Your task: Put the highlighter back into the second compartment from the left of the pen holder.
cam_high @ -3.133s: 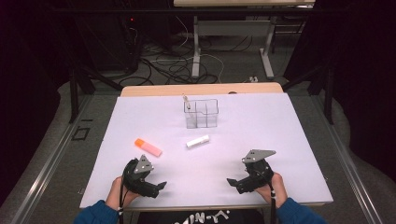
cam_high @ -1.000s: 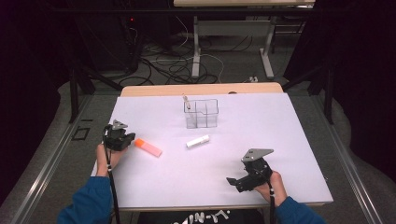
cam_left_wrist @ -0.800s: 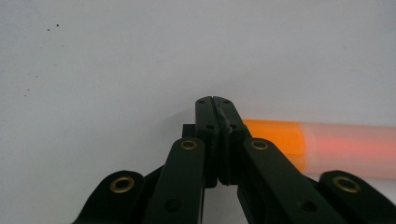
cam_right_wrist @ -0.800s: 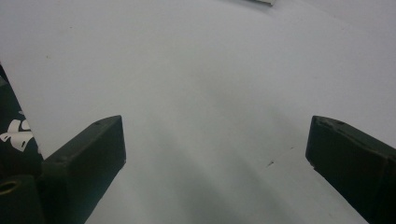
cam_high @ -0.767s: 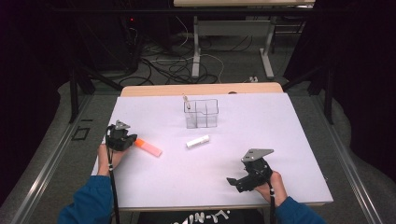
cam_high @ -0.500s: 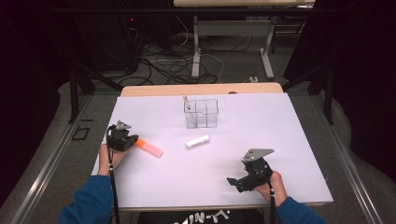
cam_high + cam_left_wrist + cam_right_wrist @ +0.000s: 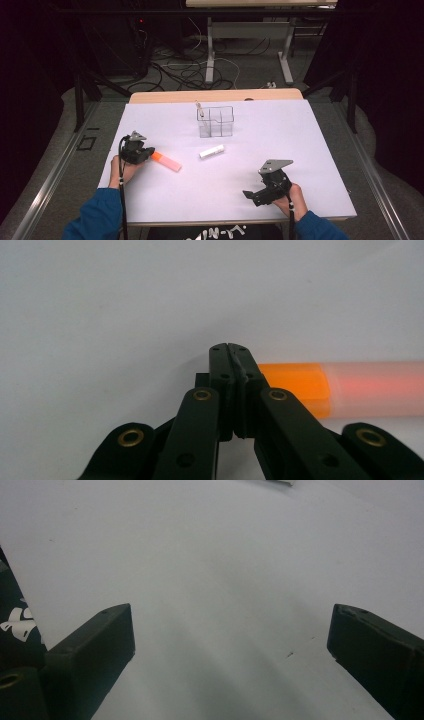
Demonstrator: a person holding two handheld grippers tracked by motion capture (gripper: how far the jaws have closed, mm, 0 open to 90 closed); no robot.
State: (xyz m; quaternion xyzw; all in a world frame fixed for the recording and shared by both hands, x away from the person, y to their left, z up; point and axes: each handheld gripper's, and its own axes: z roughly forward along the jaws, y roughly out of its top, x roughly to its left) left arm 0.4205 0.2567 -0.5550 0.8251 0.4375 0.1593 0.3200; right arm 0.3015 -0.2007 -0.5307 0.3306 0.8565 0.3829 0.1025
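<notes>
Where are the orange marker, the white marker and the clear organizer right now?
orange marker [image 7: 166, 161], high view, middle of its barrel.
white marker [image 7: 212, 151], high view, middle of its body.
clear organizer [image 7: 216, 131], high view, its front wall.

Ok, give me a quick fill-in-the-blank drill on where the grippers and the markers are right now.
1. The left gripper has its jaws ____, beside the orange marker.
2. The right gripper has its jaws ____ over bare table.
3. The white marker lies ____ the clear organizer and the person.

Missing words: shut; open; between
</notes>
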